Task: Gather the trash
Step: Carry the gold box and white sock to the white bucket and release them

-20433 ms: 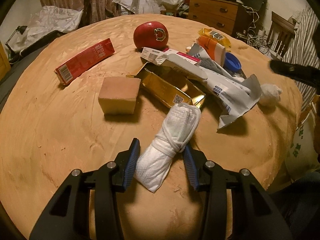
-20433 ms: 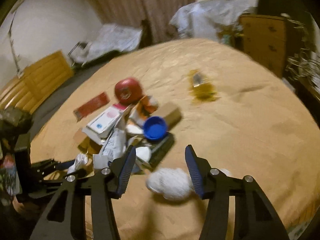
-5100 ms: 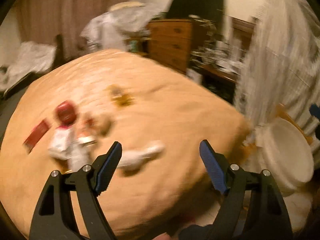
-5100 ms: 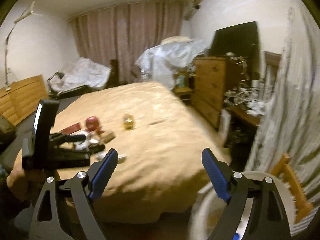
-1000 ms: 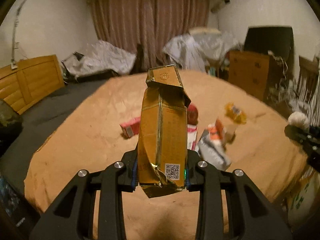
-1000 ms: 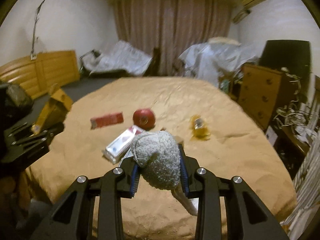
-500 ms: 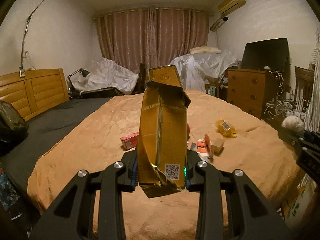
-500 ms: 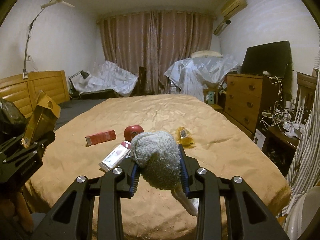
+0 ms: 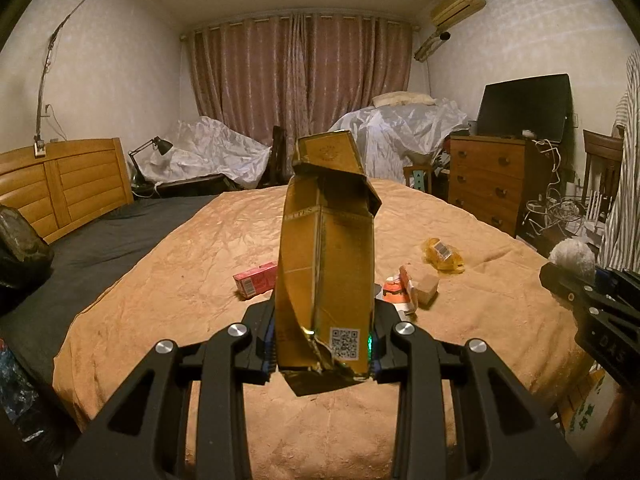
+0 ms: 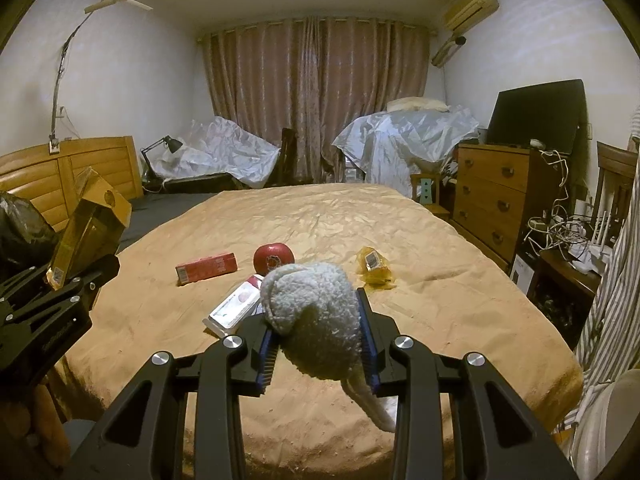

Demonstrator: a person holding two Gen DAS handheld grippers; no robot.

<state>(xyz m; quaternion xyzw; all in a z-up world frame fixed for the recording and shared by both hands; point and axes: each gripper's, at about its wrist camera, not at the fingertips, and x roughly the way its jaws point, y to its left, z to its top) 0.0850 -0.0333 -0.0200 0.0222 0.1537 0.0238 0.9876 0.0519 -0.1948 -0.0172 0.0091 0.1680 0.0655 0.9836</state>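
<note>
Midway through. Left gripper [image 9: 322,354] clamped on crushed gold carton [image 9: 326,264], right gripper [image 10: 318,346] clamped on white wad [image 10: 314,316], both lifted above bed [image 10: 440,300]. Left to collect: red box [image 10: 207,267], yellow wrapper [image 10: 374,270], white pack [image 10: 236,308].

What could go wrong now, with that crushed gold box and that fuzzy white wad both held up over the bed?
The left gripper pinches only the bottom of the tall crumpled gold carton, so it might tip or slip out. The right gripper holds the fuzzy white wad with a tail dangling below, which could snag. The trash on the tan bedspread could be missed.
</note>
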